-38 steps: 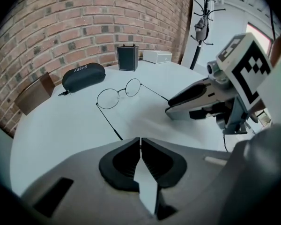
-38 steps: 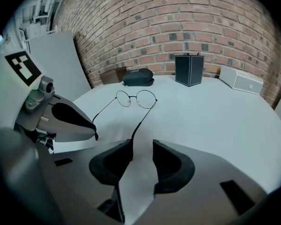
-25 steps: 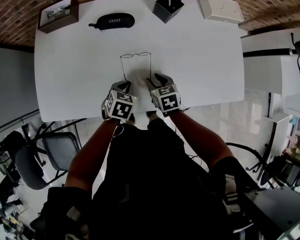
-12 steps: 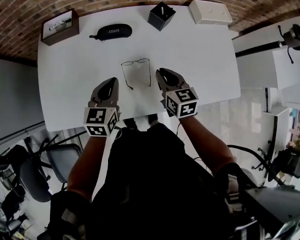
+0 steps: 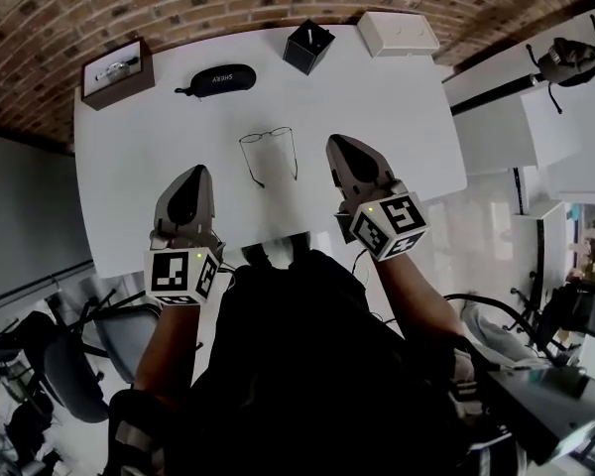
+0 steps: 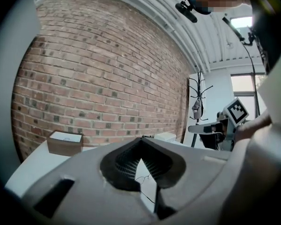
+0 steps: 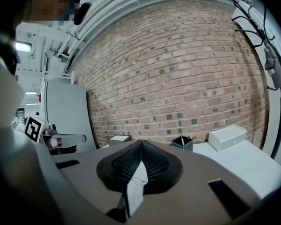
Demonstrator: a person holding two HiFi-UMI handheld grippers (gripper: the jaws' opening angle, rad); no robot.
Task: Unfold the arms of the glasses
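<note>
On table (image 5: 397, 117) beyond glasses (image 5: 269, 154), case (image 5: 218, 79): head view only.

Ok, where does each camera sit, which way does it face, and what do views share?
Head view: on the person's head, looking steeply down at the white table; shows both forearms, left claw and right claw.
Left gripper view: on the left claw, facing the brick wall; its shut jaws fill the bottom.
Right gripper view: on the right claw, facing the same wall; jaws shut.
Shared: all three see the glasses on the table.
</note>
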